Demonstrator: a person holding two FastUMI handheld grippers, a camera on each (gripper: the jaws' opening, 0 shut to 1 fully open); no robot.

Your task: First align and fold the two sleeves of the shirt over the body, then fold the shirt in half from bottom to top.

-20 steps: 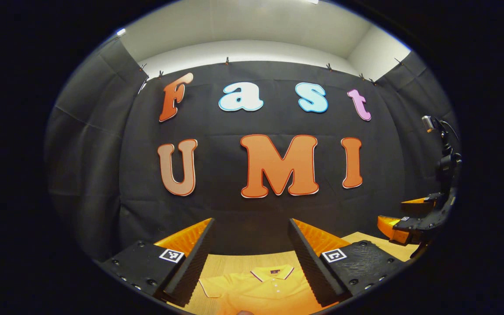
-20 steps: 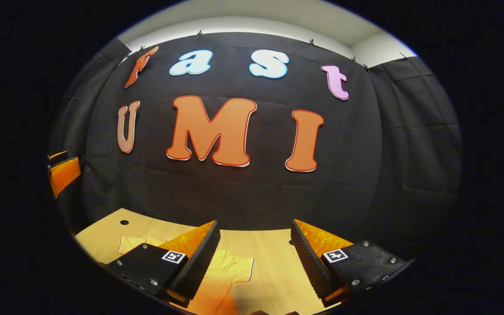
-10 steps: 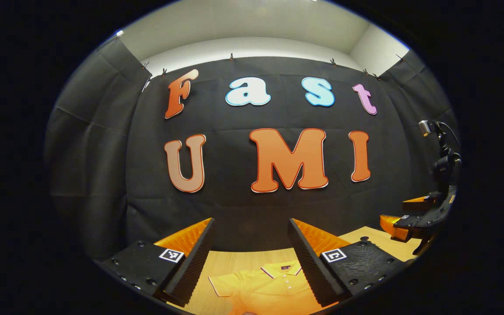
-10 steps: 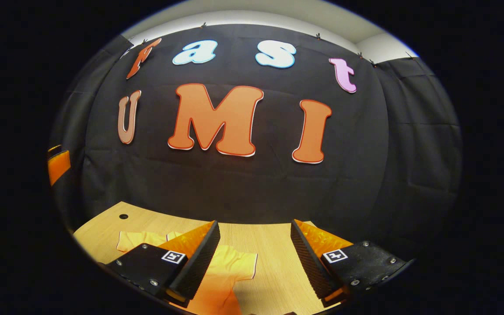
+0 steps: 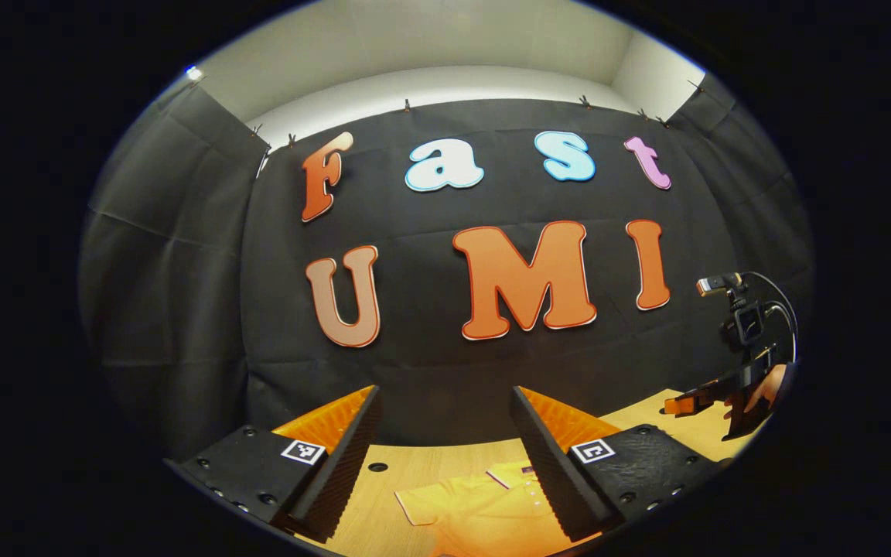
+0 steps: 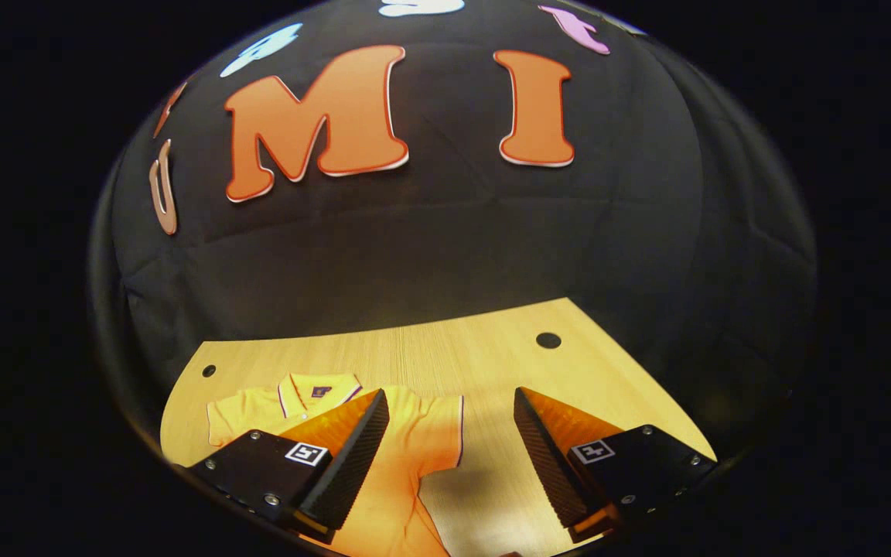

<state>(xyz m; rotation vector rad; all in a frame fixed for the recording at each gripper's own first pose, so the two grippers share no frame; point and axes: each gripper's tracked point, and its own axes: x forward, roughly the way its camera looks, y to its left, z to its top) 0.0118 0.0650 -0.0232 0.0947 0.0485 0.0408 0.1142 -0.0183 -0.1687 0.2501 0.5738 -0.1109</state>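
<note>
1. The orange polo shirt (image 6: pixel 407 433) lies flat on the wooden worktop (image 6: pixel 492 363) in the lower left of the right gripper view, collar (image 6: pixel 318 384) toward the booth's wall, both short sleeves spread out unfolded.
2. In the left gripper view the shirt (image 5: pixel 476 503) sits at the bottom centre of the frame, its collar and button placket partly hidden behind one finger.
3. The right tongs (image 6: pixel 451 445) are released, jaws spread wide with bare worktop and one sleeve (image 6: pixel 442 429) visible in the gap; they grasp nothing, and whether they touch the cloth cannot be told.
4. The left tongs (image 5: pixel 445 441) are likewise released and wide open, holding nothing, with the shirt seen between the fingers.
5. At the right edge of the left gripper view, the right tongs (image 5: pixel 685 404) appear farther off above the worktop (image 5: pixel 384 483), with a hand (image 5: pixel 762 387) gripping their handle.
6. Two small round holes (image 6: pixel 547 340) mark the worktop in the right gripper view, one toward each far corner.
</note>
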